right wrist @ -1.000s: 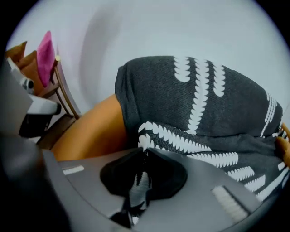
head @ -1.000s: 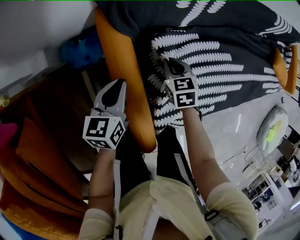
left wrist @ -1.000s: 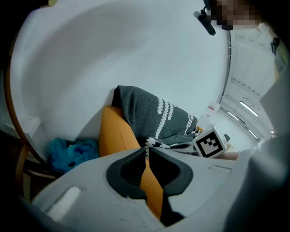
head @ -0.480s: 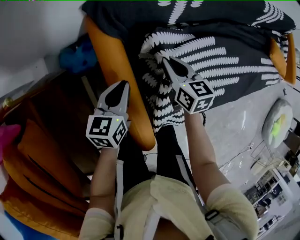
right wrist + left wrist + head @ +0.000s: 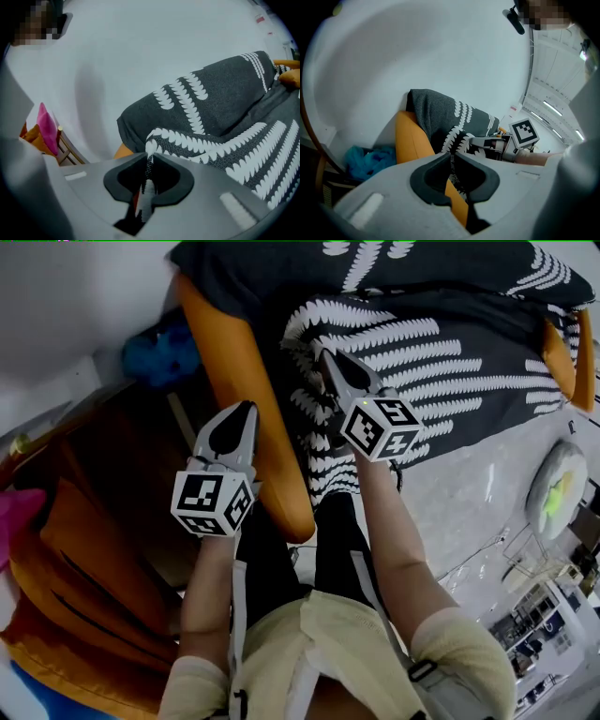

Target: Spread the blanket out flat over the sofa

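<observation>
- Draped over the orange sofa [image 5: 246,381]: the blanket [image 5: 450,362], dark grey with rows of white leaf-like marks, covering the seat and the backrest, its near edge hanging down the front.
- Rumpled and bunched along its left side, just beside the sofa's bare left arm; a strip of orange also showing at the far right arm.
- Right gripper [image 5: 327,356]: jaws nearly together, clamped on a fold of the blanket's left edge.
- In the right gripper view, a narrow strip of patterned fabric running down between the jaws and out below them.
- At the jaw tips, the pinched fold standing up in a small ridge above the rest of the fabric.
- Left gripper [image 5: 245,409]: jaws together with nothing between them, held over the sofa's left arm, apart from the blanket and just left of the right gripper.
- Both grippers pointing away from the person and tilted downward toward the sofa.
- Blue cloth [image 5: 159,341] heaped low beside the sofa's left arm.
- Brown wooden furniture [image 5: 103,484] to the left of the person, well apart from the blanket.
</observation>
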`<state>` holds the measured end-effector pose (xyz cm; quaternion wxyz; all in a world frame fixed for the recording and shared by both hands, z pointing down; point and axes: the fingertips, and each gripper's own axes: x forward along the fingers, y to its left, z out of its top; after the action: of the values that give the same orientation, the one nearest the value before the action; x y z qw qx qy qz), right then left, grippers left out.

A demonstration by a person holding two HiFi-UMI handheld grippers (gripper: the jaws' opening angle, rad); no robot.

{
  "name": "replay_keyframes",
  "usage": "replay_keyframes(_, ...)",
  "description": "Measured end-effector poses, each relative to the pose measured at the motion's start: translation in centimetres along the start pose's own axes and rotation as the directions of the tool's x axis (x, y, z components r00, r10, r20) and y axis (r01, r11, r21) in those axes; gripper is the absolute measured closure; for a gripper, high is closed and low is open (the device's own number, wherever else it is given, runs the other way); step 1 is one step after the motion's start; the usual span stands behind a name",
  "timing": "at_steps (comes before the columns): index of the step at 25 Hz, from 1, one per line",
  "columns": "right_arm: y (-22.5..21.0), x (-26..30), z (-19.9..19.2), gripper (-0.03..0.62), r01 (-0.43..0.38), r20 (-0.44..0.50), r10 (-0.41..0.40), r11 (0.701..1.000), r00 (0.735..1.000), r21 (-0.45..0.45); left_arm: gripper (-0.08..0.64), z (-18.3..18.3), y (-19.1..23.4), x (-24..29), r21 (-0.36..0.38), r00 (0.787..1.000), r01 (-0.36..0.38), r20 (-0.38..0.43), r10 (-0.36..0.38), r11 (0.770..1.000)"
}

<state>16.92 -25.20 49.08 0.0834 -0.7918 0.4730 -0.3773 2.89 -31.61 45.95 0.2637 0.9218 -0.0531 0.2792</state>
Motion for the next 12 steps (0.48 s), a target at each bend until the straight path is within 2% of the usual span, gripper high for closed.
replay_keyframes(4, -0.4, 1.8, -1.3, 0.552, 0.048, -0.038, -0.048, 0.999, 0.998, -0.011, 0.534, 0.2, 0.7, 0.0, -0.002, 1.000, -0.014, 0.001, 0.014, 1.000)
replay_keyframes(6, -0.6, 2.5, -1.5, 0.546, 0.059, -0.024, -0.059, 0.998, 0.998, 0.012, 0.534, 0.1, 1.0, 0.0, -0.005, 1.000, -0.019, -0.002, 0.019, 1.000)
replay_keyframes(10, -1.0, 2.9, -0.7, 0.537, 0.005, 0.108, -0.025, 0.983, 0.994, 0.182, 0.534, 0.0, 1.9, -0.1, -0.020, 0.999, -0.033, -0.005, 0.033, 0.999)
replay_keyframes(12, -1.2, 3.5, -1.4, 0.537, -0.006, 0.100, -0.015, 0.980, 0.995, 0.201, 0.534, 0.1, 2.3, -0.1, -0.025, 0.999, -0.041, -0.006, 0.040, 0.999)
